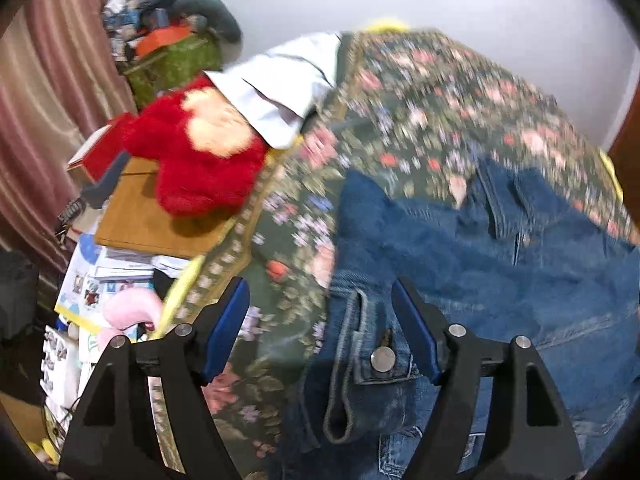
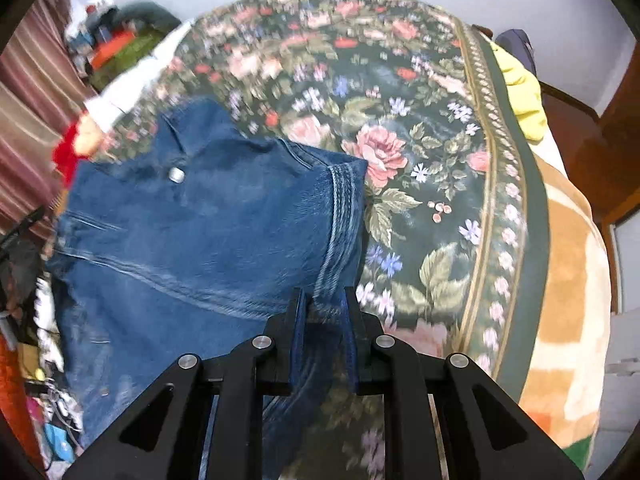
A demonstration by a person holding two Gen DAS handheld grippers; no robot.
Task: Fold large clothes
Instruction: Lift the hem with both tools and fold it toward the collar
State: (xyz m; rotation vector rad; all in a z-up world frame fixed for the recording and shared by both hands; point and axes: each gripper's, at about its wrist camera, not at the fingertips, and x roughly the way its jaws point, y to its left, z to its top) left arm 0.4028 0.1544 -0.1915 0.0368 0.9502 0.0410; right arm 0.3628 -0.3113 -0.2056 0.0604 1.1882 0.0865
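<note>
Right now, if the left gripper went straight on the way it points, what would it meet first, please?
Probably the jeans: the open left gripper points at their waistband button, which lies between its fingers. Depth is unclear in the blur.

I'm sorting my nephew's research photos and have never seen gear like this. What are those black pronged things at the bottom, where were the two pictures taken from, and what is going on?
There is no robot here. A person holds a two-fingered grasping tool in each hand, and a wide-angle camera on each tool looks forward along its fingers. One picture comes from the left tool, the other from the right tool.

A pair of blue jeans lies on a floral bedspread. The right tool is shut on the edge of the jeans. The left tool is open, its fingers spread on either side of the waistband button, gripping nothing.

Beside the bed are a red plush toy and a white garment.
</note>
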